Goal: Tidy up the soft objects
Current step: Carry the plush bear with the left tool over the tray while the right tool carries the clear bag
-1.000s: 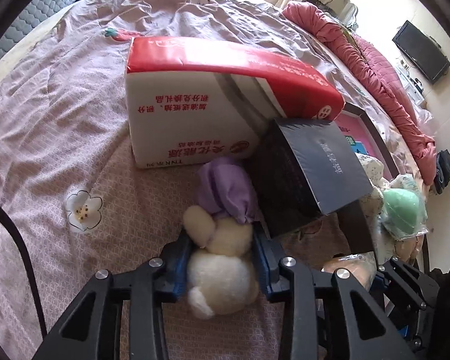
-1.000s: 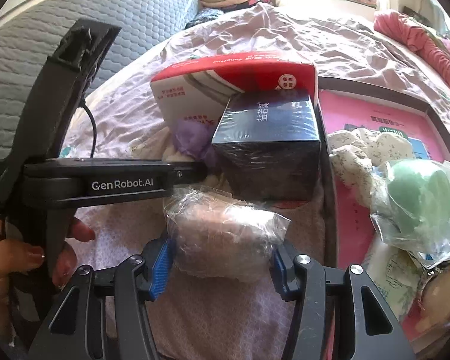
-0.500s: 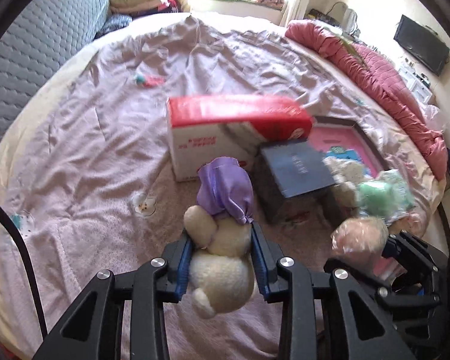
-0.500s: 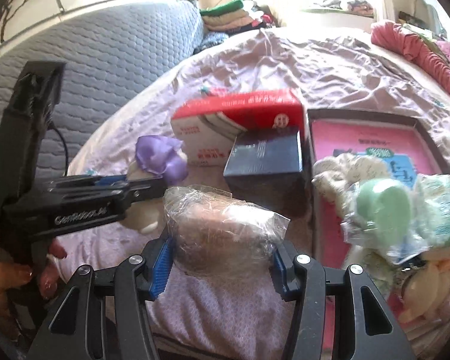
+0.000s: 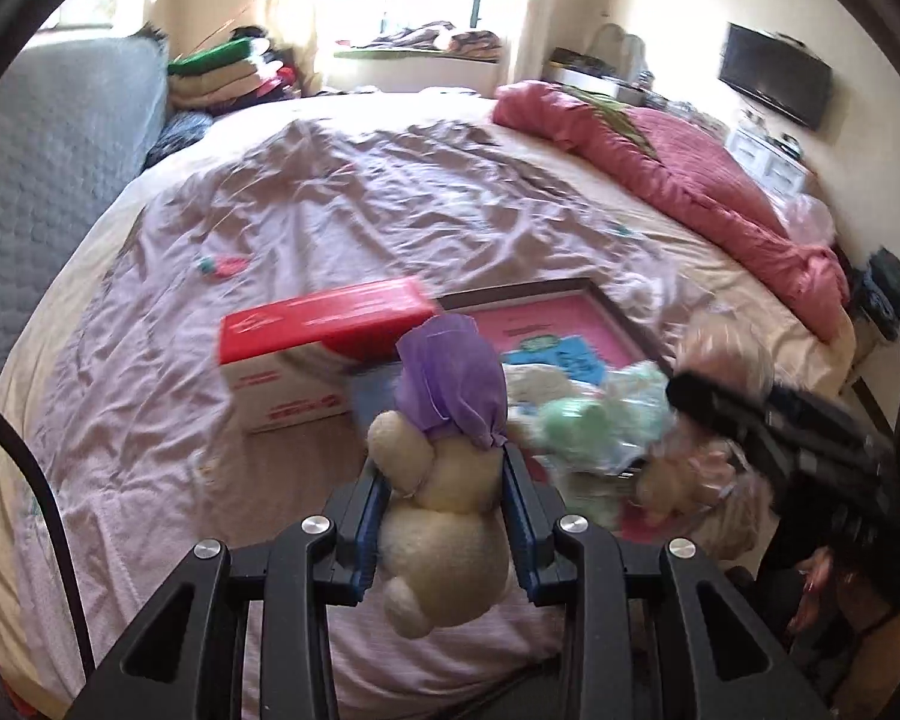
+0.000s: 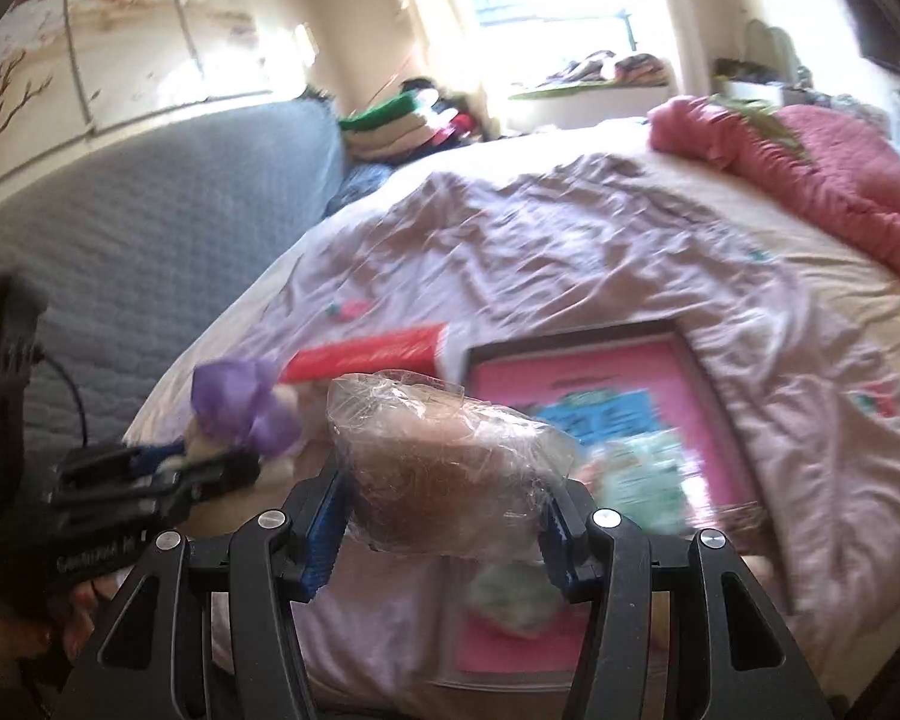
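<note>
Plush toy point(image 5: 444, 516) with purple cap is clamped in the left gripper point(image 5: 444, 531); right gripper point(image 6: 444, 519) clamps a plastic-wrapped toy point(image 6: 444, 474) above the bed point(image 5: 390, 192).

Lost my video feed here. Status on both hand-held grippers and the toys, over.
Left hand-held gripper shut on cream plush toy. Right hand-held gripper shut on plastic-wrapped plush. Both held above the bed. Nothing between them.
</note>
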Demonstrator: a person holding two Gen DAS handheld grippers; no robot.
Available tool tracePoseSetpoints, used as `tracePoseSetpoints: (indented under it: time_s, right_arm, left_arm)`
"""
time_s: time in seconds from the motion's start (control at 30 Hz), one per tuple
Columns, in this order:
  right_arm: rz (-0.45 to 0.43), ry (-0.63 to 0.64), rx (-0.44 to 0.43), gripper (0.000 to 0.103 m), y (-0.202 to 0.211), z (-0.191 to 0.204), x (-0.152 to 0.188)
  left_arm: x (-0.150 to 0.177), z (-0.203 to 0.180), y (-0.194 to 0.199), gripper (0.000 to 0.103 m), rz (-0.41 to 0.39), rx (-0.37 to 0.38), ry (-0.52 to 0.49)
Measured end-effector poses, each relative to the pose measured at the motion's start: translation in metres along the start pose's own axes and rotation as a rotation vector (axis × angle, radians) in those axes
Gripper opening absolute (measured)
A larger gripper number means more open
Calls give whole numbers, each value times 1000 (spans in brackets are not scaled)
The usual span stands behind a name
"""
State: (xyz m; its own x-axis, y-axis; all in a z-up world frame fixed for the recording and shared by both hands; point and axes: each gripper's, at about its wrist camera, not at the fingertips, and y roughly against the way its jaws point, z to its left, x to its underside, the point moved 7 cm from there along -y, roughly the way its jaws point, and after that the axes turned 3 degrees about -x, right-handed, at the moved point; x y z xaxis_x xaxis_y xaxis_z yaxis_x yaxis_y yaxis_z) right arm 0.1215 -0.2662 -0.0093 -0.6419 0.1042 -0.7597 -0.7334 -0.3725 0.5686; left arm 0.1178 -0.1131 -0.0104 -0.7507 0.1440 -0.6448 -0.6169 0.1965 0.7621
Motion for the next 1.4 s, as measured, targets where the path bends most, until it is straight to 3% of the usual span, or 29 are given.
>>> tracePoseSetpoints:
  time_s: [0.2, 0.47, 0.97, 1.4]
  right_arm:
    - [-53, -45, 49, 56, 37, -37, -11]
    - [-73, -81, 76, 56, 57, -67, -11]
    - [-20, -126, 124, 56, 40, -105, 13]
    - [41, -136, 169, 56, 10, -133, 29]
  left_arm:
    - [0, -45, 2, 36, 1, 3, -51]
    - [1, -74, -7, 36, 15, -3, -63]
    - [37, -83, -59, 36, 138, -1, -70]
    - [47, -87, -88, 36, 166, 10, -58]
